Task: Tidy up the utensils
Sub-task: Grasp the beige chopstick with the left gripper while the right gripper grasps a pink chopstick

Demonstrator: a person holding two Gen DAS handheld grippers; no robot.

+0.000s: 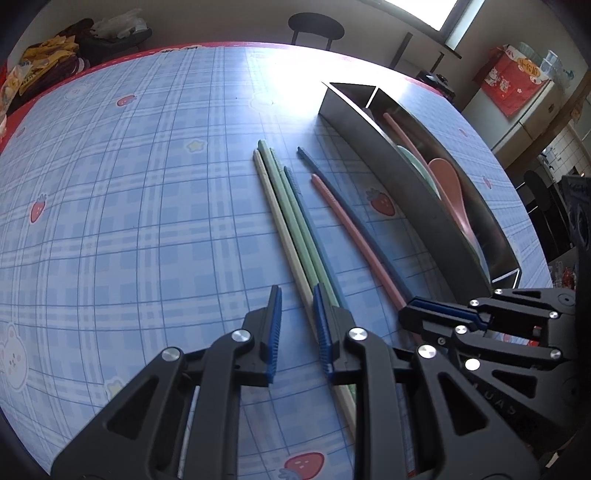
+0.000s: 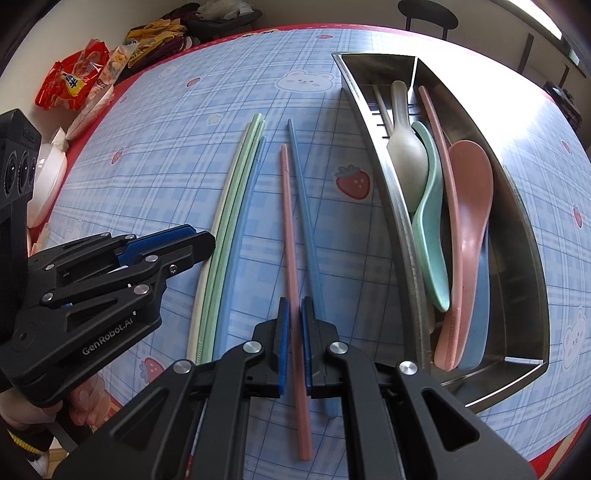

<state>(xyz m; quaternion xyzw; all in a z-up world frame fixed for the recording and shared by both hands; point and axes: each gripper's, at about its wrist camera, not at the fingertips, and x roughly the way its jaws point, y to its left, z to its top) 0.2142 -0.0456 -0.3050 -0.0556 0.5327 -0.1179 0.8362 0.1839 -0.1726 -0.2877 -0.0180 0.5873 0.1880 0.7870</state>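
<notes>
Several chopsticks lie on the blue plaid tablecloth: a cream one point(image 1: 280, 225), two green ones point(image 1: 291, 214) and a blue one point(image 1: 314, 236) side by side, then a pink one point(image 2: 291, 236) and a blue one point(image 2: 306, 214). A steel tray point(image 2: 399, 229) on the right holds a pink chopstick point(image 2: 439, 147) and white point(image 2: 406, 151), green point(image 2: 432, 229), pink point(image 2: 472, 206) and blue point(image 2: 476, 314) spoons. My right gripper point(image 2: 294, 332) has its fingers closed around the pink chopstick on the table. My left gripper point(image 1: 297, 325) is open over the near ends of the cream and green chopsticks.
Snack bags point(image 2: 74, 81) and white bowls point(image 2: 48, 181) sit at the table's far left edge. A dark stool point(image 1: 314, 26) stands beyond the far edge. The red table border point(image 2: 554, 450) runs close to the tray's near end.
</notes>
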